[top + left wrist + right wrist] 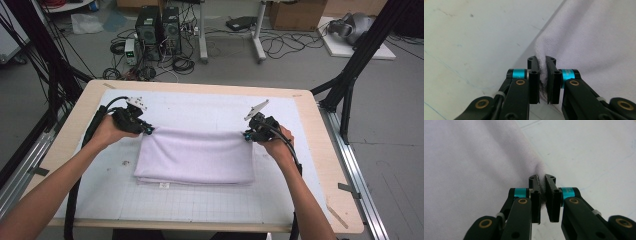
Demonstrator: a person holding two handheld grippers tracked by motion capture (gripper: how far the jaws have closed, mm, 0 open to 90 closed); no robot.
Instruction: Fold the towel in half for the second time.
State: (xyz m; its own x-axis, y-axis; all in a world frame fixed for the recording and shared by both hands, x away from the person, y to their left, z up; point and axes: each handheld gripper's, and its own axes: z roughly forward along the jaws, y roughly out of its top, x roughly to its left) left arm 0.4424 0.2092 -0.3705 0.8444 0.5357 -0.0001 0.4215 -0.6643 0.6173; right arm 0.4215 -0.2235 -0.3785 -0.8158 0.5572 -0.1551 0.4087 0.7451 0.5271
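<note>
A pale lilac folded towel (195,156) lies across the middle of the white gridded mat (200,200). My left gripper (149,130) is shut on the towel's far left corner, lifted a little off the mat. In the left gripper view the towel (586,37) is pinched between the jaws of the left gripper (542,61). My right gripper (247,135) is shut on the far right corner. The right gripper view has the towel (474,165) spreading to the left, its corner clamped in the right gripper (542,180). The far edge hangs taut between both grippers.
The mat covers a wooden table (330,165). Black frame posts (350,75) stand at the table's right and left. Computers (157,25), cables and boxes sit on the floor beyond the far edge.
</note>
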